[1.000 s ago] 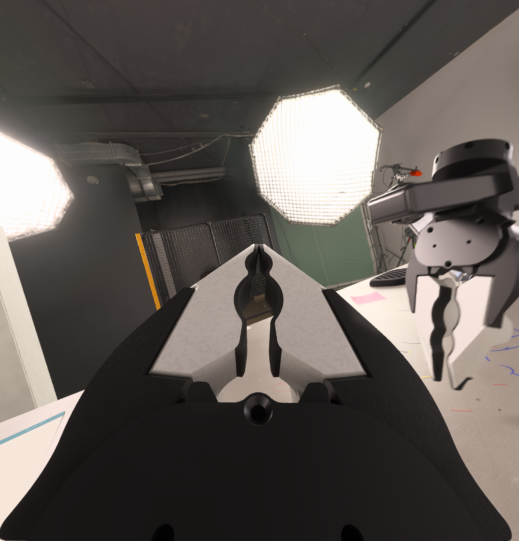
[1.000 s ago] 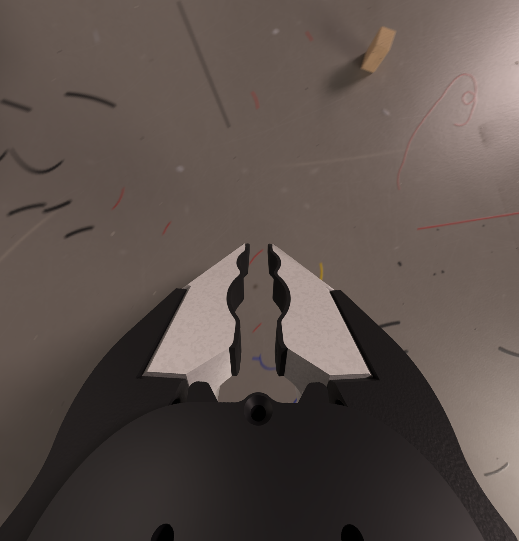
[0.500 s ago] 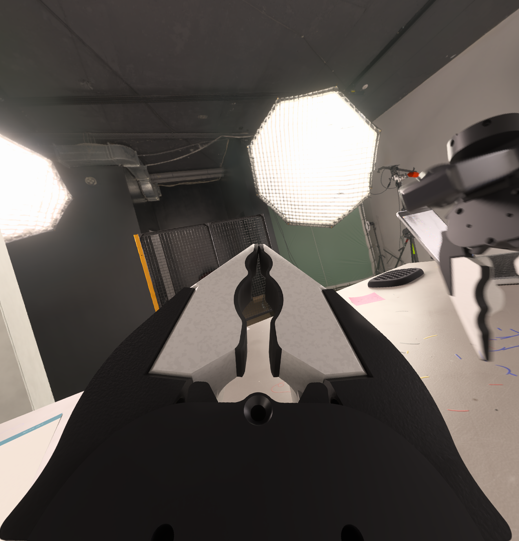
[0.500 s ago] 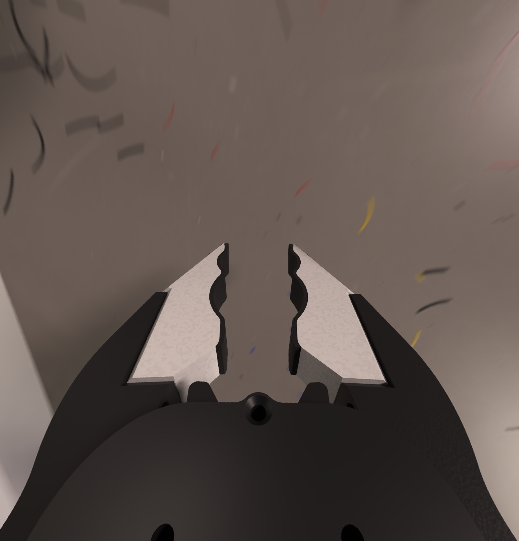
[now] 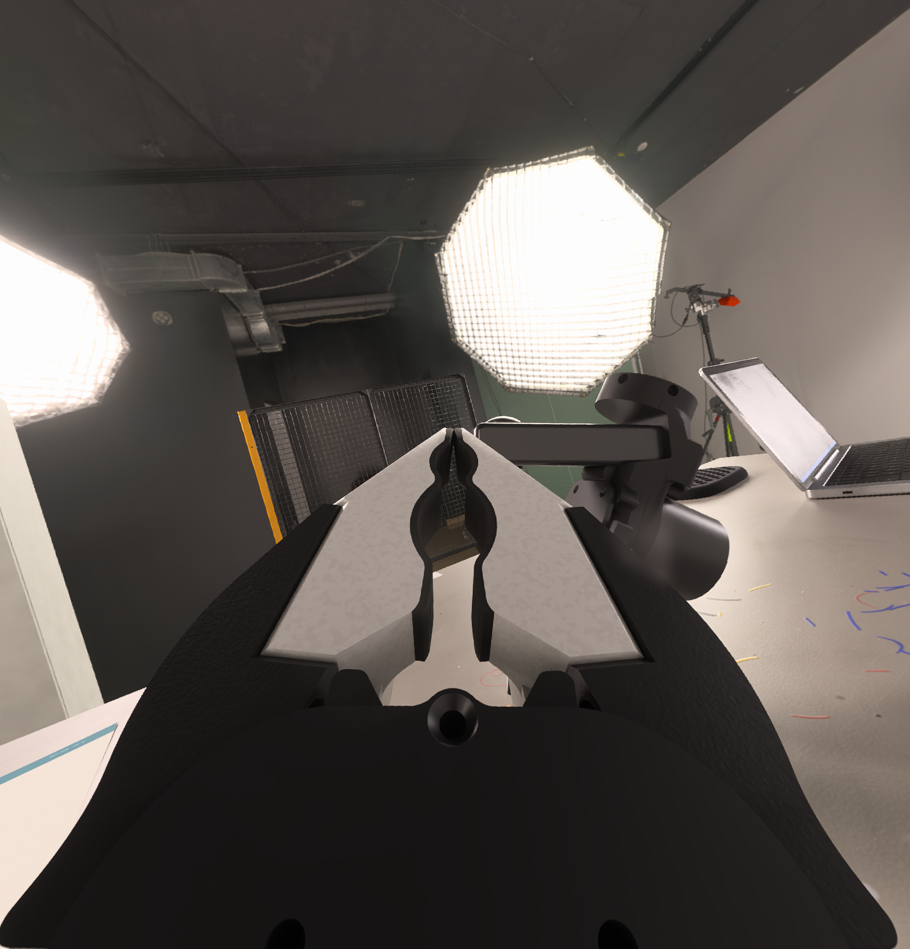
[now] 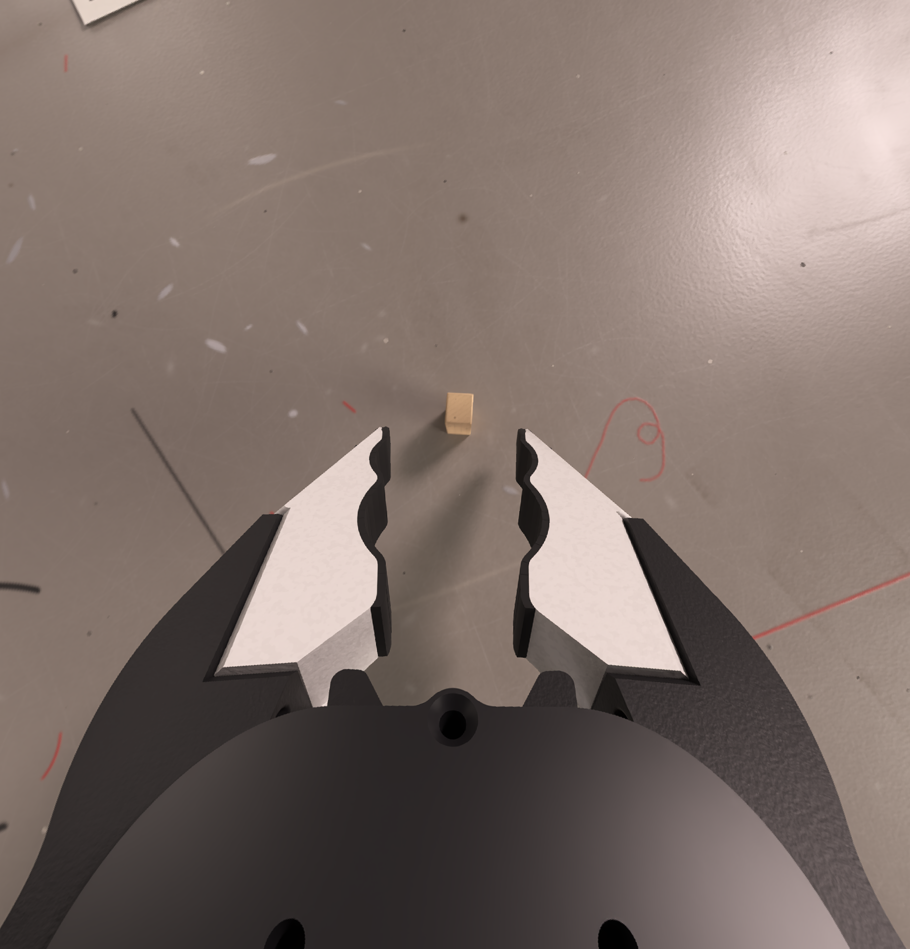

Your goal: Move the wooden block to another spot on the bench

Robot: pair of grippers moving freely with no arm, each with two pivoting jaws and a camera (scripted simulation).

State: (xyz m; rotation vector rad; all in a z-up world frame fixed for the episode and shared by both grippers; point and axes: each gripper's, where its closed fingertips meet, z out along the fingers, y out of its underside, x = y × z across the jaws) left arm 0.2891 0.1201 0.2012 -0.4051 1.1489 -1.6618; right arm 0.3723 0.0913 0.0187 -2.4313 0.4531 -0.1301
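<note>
Jaws: right gripper [image 6: 453,435] gaping above block [image 6: 459,414]; left gripper [image 5: 453,436] pinched shut, empty. Block looking tiny; an off-centre descent risks knocking it aside.

Block [image 6: 459,414]: pale wood, smooth and matt.
Desk [image 6: 648,205]: grey, scuffed, faintly glossy where light is reflected.
Right hand-held gripper [image 6: 453,436]: finely textured black plastic; white speckled matt fingers [image 6: 319,560].
Laptop [image 5: 822,441]: brushed silver metal, as seen.
</note>
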